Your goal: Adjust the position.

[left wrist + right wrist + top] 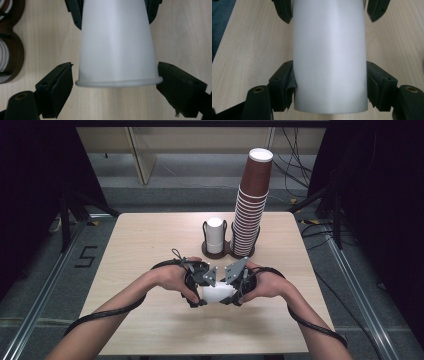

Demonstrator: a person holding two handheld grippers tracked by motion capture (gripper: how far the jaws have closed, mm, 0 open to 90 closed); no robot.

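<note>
One white cup lay sideways at lower centre of frame, just above desk, between two claws. Right claw clamped on cup's narrow end. Left claw parted, pads clear of rim. Upper centre: one holder, one white stack, one brown stack.

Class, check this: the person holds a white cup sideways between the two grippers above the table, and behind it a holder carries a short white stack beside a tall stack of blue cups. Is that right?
Not quite: the tall stack of cups is brown, not blue, as the high view shows. The rest holds: the white cup lies sideways between the left gripper and right gripper, with the holder carrying the short white stack.
</note>
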